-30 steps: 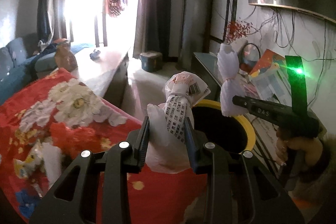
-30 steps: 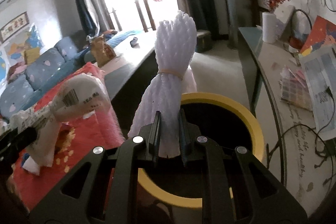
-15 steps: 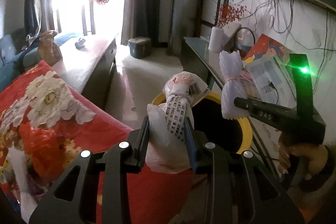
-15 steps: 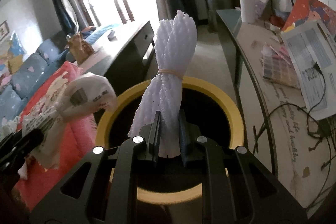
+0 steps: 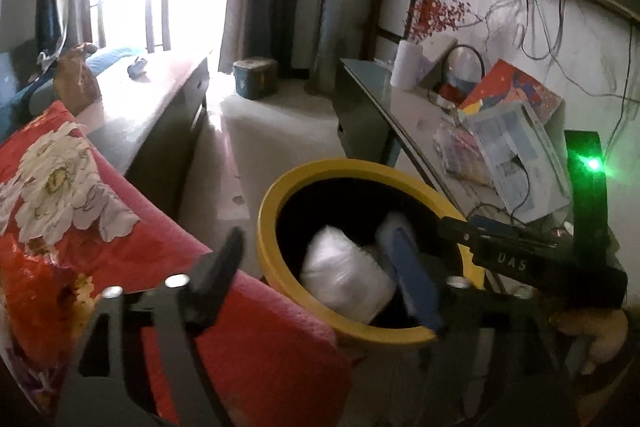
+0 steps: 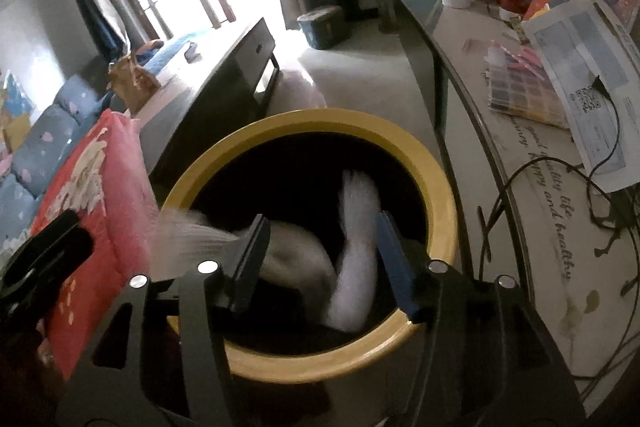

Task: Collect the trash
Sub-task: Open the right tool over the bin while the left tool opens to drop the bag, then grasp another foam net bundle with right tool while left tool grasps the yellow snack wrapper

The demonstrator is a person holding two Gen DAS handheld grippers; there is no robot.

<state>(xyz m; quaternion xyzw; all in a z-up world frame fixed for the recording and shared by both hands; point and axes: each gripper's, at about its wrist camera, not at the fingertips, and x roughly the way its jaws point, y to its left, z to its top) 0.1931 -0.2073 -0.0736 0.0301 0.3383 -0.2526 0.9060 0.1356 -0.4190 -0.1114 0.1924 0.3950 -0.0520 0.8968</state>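
Note:
A bin with a yellow rim (image 5: 267, 211) (image 6: 320, 119) stands right below both grippers. My left gripper (image 5: 318, 269) hangs over its near edge, jaws opening wide with nothing pressed between the pads. The white printed wrapper bag (image 5: 344, 283) (image 6: 294, 259) lies loose inside the bin, blurred. My right gripper (image 6: 320, 251) is over the bin's mouth, its jaws opening too. The white foam net (image 6: 356, 239) (image 5: 394, 227) drops free between its fingers into the dark bin. In the left wrist view the right gripper (image 5: 444, 225) comes in from the right, held by a hand (image 5: 592, 331).
A red floral cloth (image 5: 92, 227) (image 6: 92, 195) covers the surface left of the bin. A dark low table (image 5: 160, 107) stands behind it. A glass desk (image 6: 500, 147) with papers, a colour chart and cables runs along the right. A blue box (image 5: 256, 77) sits on the floor.
Both grippers have come down over the bin and opened. The wrapper bag has left the left jaws and the foam net the right jaws; both have dropped into the bin.

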